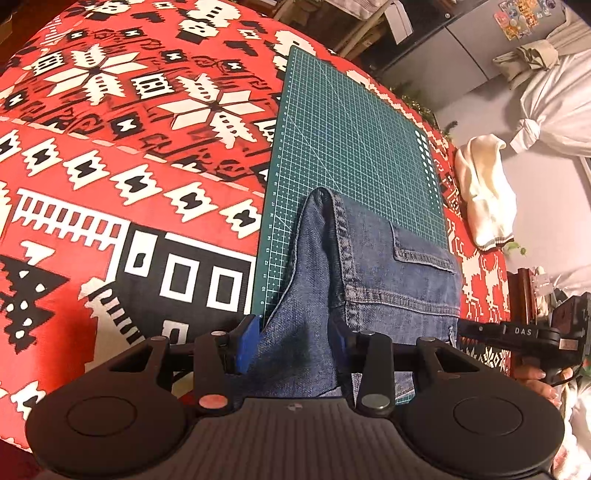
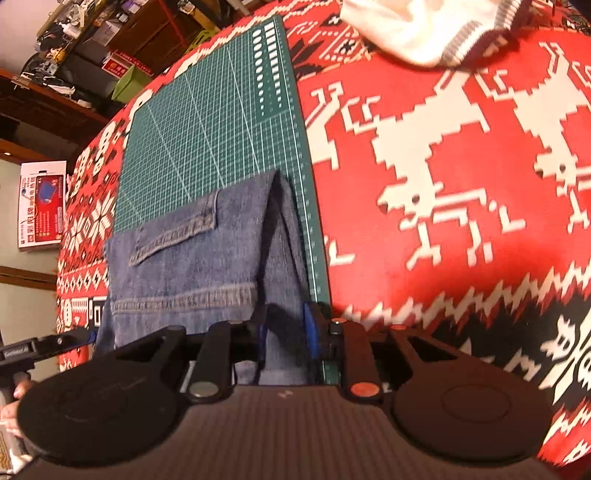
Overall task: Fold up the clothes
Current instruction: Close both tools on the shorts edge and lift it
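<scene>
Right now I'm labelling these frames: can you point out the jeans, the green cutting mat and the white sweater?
jeans (image 1: 369,266), left wrist view, on the denim beside the pocket flap.
green cutting mat (image 1: 347,133), left wrist view, on its bare grid.
white sweater (image 2: 417,26), right wrist view, on its body above the striped hem.

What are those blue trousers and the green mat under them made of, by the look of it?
The trousers look like denim: blue woven cloth with a faded, mottled face and pale double stitching along the seams and pocket flap. The green mat looks like a matte plastic or rubbery cutting mat, flat and printed with a fine white grid; which of the two it is, the look leaves open.
</scene>
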A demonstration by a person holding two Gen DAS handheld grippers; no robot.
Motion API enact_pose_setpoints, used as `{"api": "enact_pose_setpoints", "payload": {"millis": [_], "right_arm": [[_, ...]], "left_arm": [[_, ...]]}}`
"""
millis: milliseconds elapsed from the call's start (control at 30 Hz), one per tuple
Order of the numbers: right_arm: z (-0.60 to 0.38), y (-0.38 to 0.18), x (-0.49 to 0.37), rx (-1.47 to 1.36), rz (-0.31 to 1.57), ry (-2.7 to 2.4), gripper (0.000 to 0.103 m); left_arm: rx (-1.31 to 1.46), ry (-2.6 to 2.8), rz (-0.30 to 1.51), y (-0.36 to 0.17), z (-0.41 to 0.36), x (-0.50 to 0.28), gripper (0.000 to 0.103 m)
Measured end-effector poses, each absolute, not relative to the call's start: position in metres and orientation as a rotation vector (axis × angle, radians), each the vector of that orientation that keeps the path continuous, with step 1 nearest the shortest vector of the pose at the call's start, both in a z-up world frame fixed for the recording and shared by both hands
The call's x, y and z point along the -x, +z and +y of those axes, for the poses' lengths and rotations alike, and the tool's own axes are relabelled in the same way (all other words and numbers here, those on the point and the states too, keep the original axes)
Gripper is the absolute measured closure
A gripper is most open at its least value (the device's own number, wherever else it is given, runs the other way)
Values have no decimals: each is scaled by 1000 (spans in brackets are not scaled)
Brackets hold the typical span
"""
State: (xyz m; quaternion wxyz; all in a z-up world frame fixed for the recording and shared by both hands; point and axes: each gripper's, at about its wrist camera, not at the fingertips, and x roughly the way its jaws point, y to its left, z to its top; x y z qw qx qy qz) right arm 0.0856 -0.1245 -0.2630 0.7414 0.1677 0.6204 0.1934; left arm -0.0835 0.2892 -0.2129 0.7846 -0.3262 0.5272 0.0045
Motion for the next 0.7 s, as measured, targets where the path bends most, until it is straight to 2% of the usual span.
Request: {"api": "enact_pose_setpoints", "payload": {"millis": [200, 467, 533, 600, 700], "right_arm": [[-118, -261, -84, -358, 1327, 384, 79], [-88, -251, -79, -158, 1270, 352, 92], [-84, -249, -77, -131, 1263, 346, 93], [-83, -247, -76, -117, 1261, 343, 93], [-82, -246, -74, -97, 1249, 342, 92]], "left_arm": [[715, -6, 1139, -217, 290, 84, 64], [562, -40, 1175, -219, 277, 73, 65], [493, -29, 1191, -222, 271, 68, 77], [444, -27, 1195, -223, 265, 65, 80], [385, -21, 1196, -223, 256, 60, 92]]}}
